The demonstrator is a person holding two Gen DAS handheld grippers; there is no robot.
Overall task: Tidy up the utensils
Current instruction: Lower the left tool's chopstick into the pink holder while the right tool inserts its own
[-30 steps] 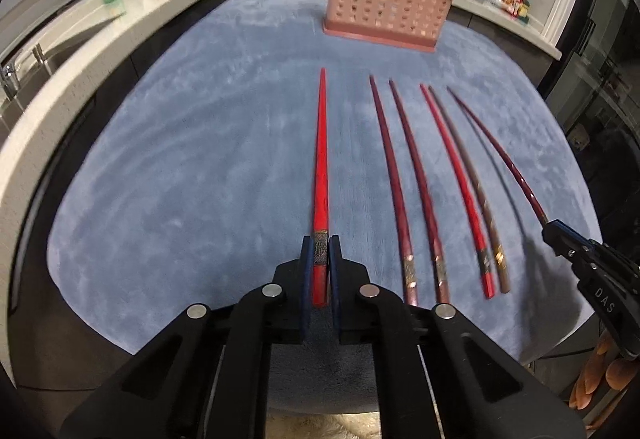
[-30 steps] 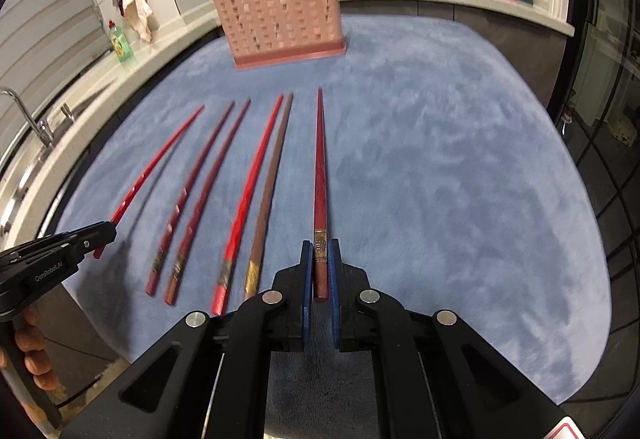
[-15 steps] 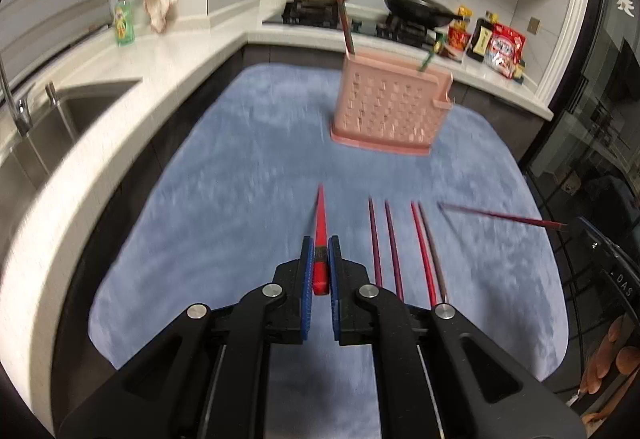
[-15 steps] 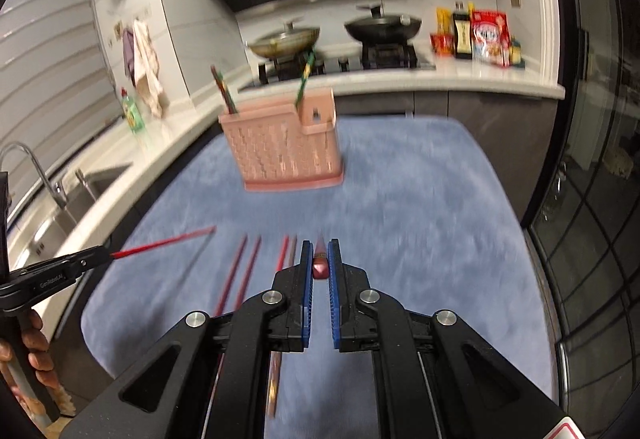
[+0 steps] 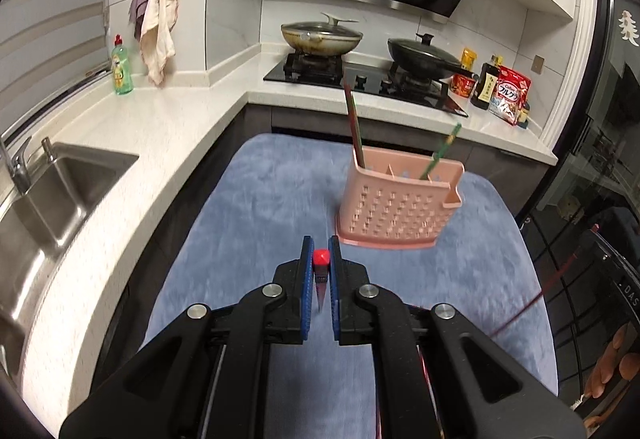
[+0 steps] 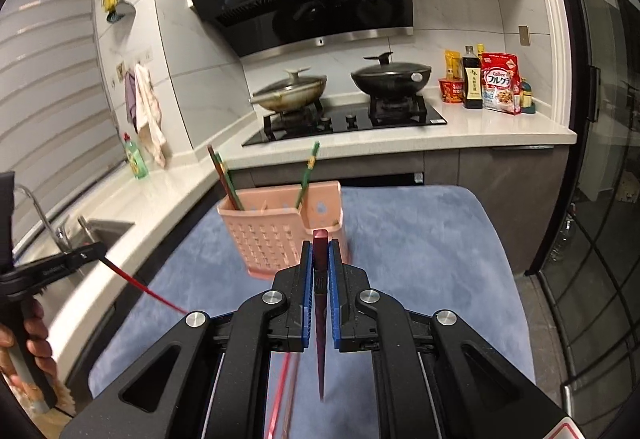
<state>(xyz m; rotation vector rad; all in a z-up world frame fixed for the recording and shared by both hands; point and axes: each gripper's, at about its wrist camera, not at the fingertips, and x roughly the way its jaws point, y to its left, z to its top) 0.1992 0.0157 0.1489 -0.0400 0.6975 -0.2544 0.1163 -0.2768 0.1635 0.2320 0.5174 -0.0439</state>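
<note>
**Kid:** What is the biggest thing you see?

**Me:** The blue mat (image 5: 256,207). It covers the whole table top. Behind it is the white counter (image 5: 168,127) with the sink (image 5: 60,183) on the left and two pans on the stove (image 5: 360,73) at the back.

**Kid:** And the pink thing?

**Me:** That is the pink basket (image 5: 396,215). It stands upright on the mat, toward the far side. Two green chopsticks (image 6: 306,175) stick up out of it, leaning a little.

**Kid:** What are your claws doing?

**Me:** My left claw (image 5: 321,271) is squeezed tight on a bright red chopstick (image 5: 321,258). It is up in the air above the mat. In my own camera I see its square end facing me and its thin tip pointing down, so its long way runs up and down. From my other camera it slants down and to the right.

**Kid:** And the other claw?

**Me:** My right claw (image 6: 321,263) is clamped on a dark red chopstick (image 6: 320,315). That one is also off the mat. Its thick end pokes up just past the finger pads, and the long thin part hangs down toward the mat. It sits right in front of the basket.

**Kid:** Any more sticks?

**Me:** Yes, some red ones (image 6: 282,395) lie on the mat under my right claw. They look blurry.
</note>
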